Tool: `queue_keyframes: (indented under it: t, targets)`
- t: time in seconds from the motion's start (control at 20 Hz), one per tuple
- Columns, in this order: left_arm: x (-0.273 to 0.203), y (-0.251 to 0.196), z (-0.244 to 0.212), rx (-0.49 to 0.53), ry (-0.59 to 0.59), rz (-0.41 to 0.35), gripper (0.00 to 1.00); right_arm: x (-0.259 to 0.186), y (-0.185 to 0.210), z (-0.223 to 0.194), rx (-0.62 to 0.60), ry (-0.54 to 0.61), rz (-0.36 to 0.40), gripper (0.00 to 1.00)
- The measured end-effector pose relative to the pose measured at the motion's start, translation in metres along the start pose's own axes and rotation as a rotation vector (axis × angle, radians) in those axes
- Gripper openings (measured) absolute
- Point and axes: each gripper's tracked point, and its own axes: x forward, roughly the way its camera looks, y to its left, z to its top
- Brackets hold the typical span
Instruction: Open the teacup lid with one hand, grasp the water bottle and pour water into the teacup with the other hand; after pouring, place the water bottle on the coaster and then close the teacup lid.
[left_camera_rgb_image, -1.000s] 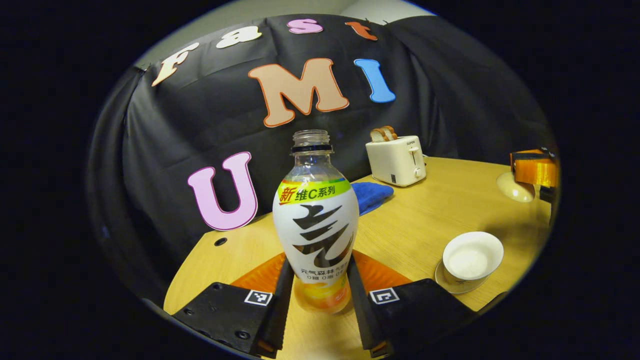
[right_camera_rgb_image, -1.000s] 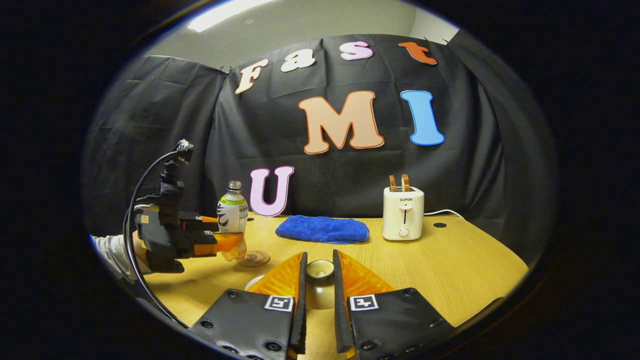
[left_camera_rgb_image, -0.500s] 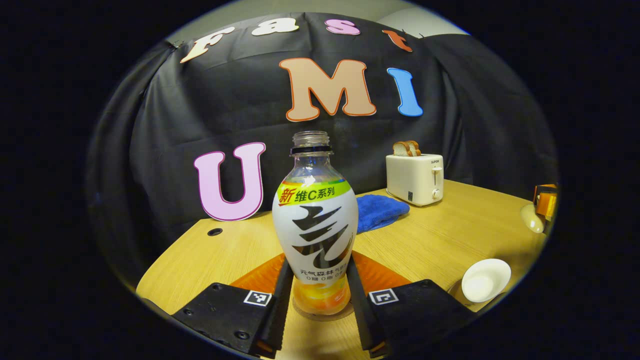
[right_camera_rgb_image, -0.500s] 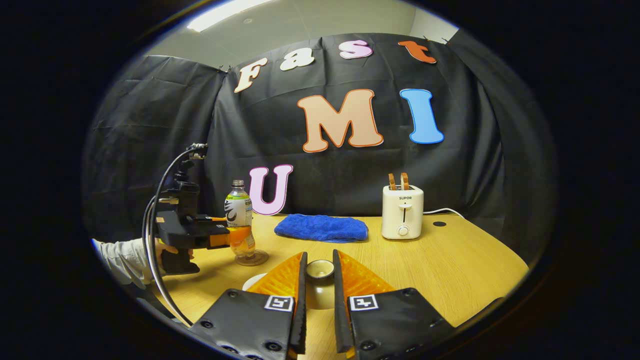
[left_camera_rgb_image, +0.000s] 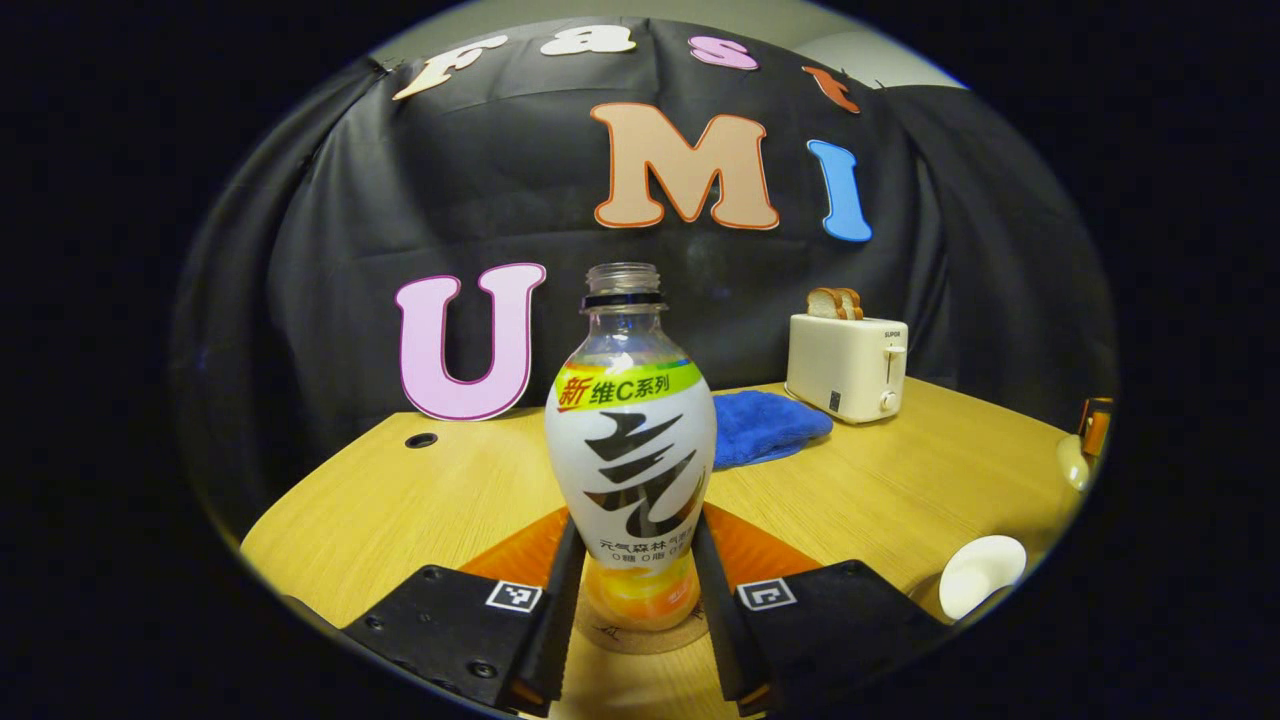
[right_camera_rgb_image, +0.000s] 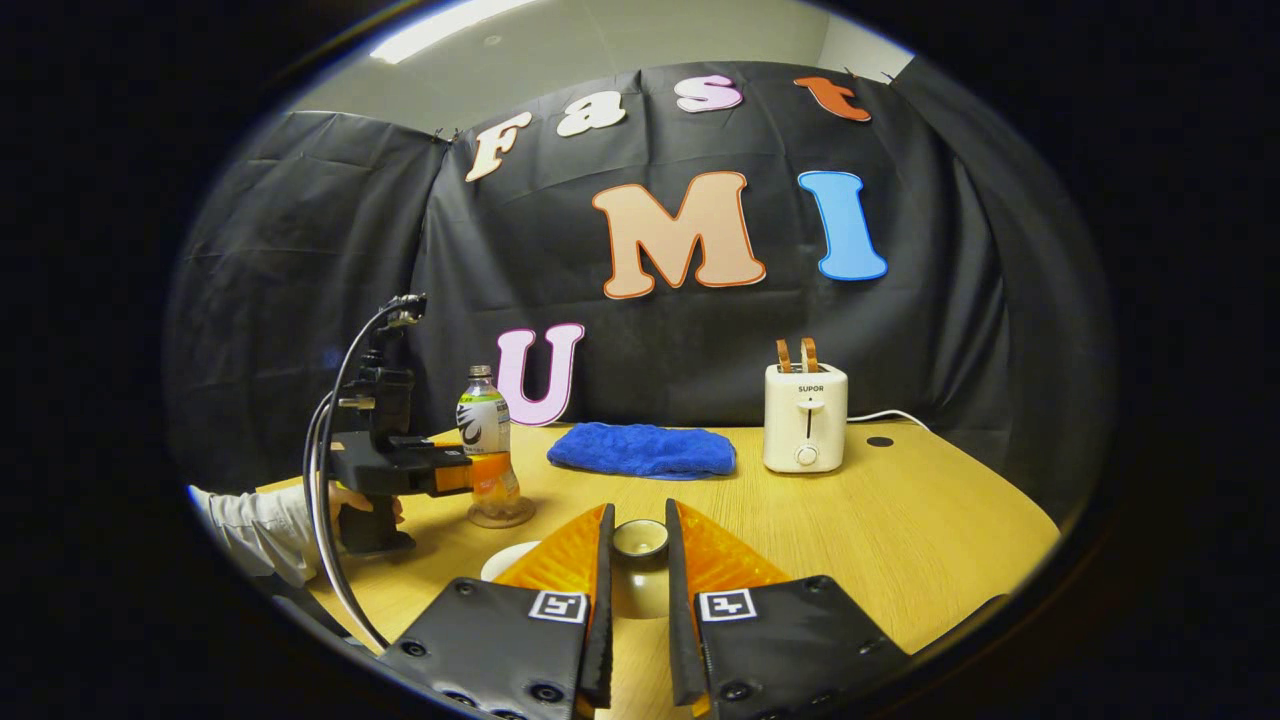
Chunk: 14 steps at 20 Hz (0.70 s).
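— On the near left of the table, the water bottle stands upright with its base down on the coaster; the left gripper has both fingers pressed on the bottle's lower body. Is it ready to be let go?

— I'd judge so, but check first that the base sits flat inside the coaster's edge. From the left gripper view the bottle looks centred, though the fingers hide part of the rim, so I can't be sure it isn't slightly off to one side.

— And the release itself?

— Spread the fingers evenly and slowly, then draw straight back toward the near edge — no lift, no twist. The bottle is tall, uncapped and partly full, so a sideways drag from one pad could tip it.

— What about the lid?

— The right gripper is clamped on the knob of the teacup lid, held just above the table. The open teacup sits to the right of the bottle, near the front edge, well apart from it.

— So next?

— Once the bottle stands free, carry the lid level over the cup and lower it squarely. The blue cloth and toaster sit far back, out of the way.
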Motion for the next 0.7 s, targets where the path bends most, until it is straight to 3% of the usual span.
queue_keyframes:
  t: [0.3, 0.7]
  targets:
    - [0.001, 0.000, -0.002, -0.014, 0.005, 0.009, 0.58, 0.000, 0.001, 0.000, 0.002, -0.002, 0.002, 0.24]
    - [-0.004, 0.006, -0.017, -0.026, 0.045, 0.041, 0.81, 0.001, 0.007, -0.002, 0.001, -0.001, 0.014, 0.24]
